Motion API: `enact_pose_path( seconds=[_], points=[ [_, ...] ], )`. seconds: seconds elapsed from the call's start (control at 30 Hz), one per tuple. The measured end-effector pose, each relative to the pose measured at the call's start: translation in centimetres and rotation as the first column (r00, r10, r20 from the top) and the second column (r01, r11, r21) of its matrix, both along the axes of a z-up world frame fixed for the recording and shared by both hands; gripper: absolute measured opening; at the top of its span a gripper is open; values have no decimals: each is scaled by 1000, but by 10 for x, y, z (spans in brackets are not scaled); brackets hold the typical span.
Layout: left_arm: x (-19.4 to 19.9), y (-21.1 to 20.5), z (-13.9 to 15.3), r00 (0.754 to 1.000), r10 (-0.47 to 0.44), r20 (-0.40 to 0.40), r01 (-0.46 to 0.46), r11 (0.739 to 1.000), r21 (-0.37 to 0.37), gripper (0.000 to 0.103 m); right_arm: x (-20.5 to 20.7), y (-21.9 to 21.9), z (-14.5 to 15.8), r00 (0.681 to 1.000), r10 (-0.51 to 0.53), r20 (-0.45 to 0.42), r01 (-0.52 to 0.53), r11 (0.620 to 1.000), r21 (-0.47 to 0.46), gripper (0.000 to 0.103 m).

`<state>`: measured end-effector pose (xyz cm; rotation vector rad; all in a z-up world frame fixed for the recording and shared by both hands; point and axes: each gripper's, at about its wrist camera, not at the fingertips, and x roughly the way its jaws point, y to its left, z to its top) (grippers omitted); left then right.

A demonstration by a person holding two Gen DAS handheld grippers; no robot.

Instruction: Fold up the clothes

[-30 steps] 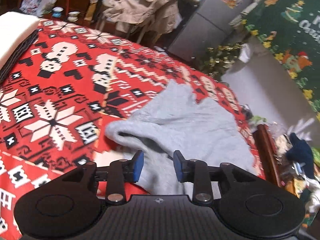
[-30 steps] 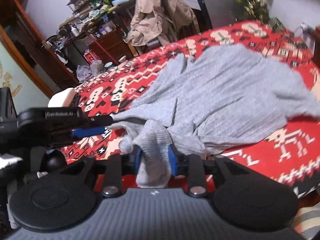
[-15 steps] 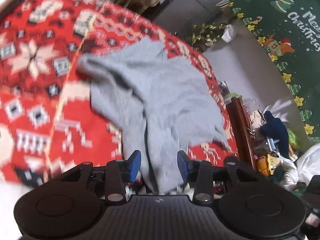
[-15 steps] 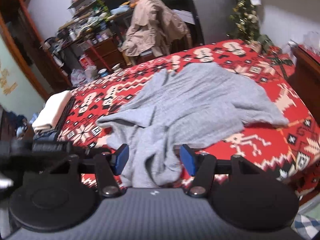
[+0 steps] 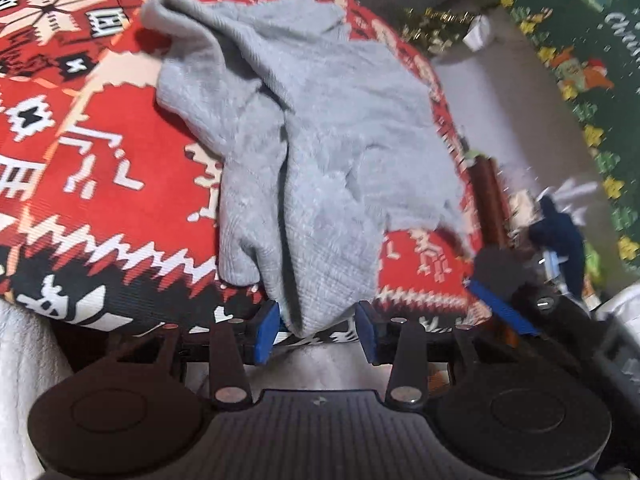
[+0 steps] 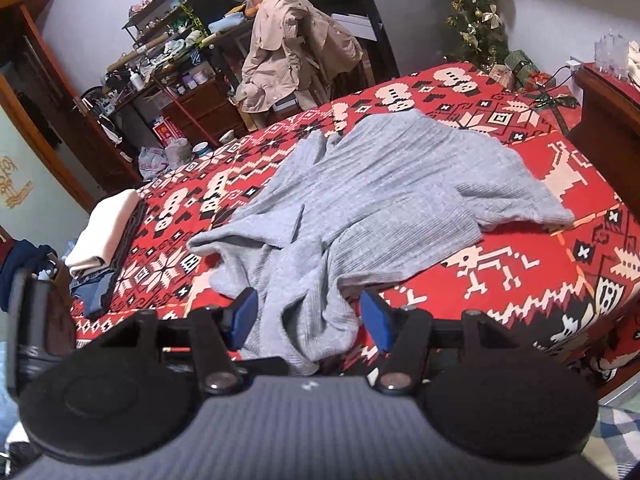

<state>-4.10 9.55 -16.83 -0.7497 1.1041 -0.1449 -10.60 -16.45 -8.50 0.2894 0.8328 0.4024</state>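
A grey knit sweater [image 6: 384,192] lies crumpled on a bed with a red patterned cover [image 6: 520,264]. One sleeve end [image 5: 316,292] hangs over the bed's near edge. My left gripper [image 5: 318,330] is open at that edge, its blue pads either side of the hanging sleeve end without pinching it. In the right wrist view my right gripper [image 6: 310,318] is open too, wide apart around the bunched sleeve [image 6: 304,320], which rests loose on the cover. The right gripper's blue pad [image 5: 500,308] shows at the right of the left wrist view.
A stack of folded clothes [image 6: 104,236] sits at the bed's left edge. Behind the bed stand a chair draped with a beige coat [image 6: 292,52], cluttered shelves [image 6: 172,40] and a small Christmas tree [image 6: 476,16]. A wooden nightstand [image 6: 608,112] flanks the bed at right.
The right gripper let go of the grey sleeve and opened wide, pulling back. The left gripper swung down and back to the bed's near edge, staying open.
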Motion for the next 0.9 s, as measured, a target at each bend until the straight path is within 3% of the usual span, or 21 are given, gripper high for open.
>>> enact_pose_path(
  seconds=[0.1,0.13,0.2,0.23,0.63,0.9],
  points=[
    [6,-4,-4,1000,-2,-20,2,1000,6,37,0,0,0,1000,-3,1,3,1000,5,61],
    [7,-5,-5,1000,-1,-23,1,1000,13,32,1,-1,0,1000,-4,1,4,1000,6,61],
    [11,-8,-5,1000,0,-30,1,999,32,13,2,-2,0,1000,-10,-1,10,1000,8,61],
    [11,-9,-5,999,0,-34,2,999,54,9,3,-3,-1,1000,-14,-3,14,1000,10,61],
    [0,3,18,1000,-17,13,14,975,223,7,9,-3,-5,1000,-24,-19,24,1000,16,61],
    [-7,40,31,997,68,47,-77,969,236,6,17,9,-3,1000,10,-25,-10,1000,6,61]
  ],
)
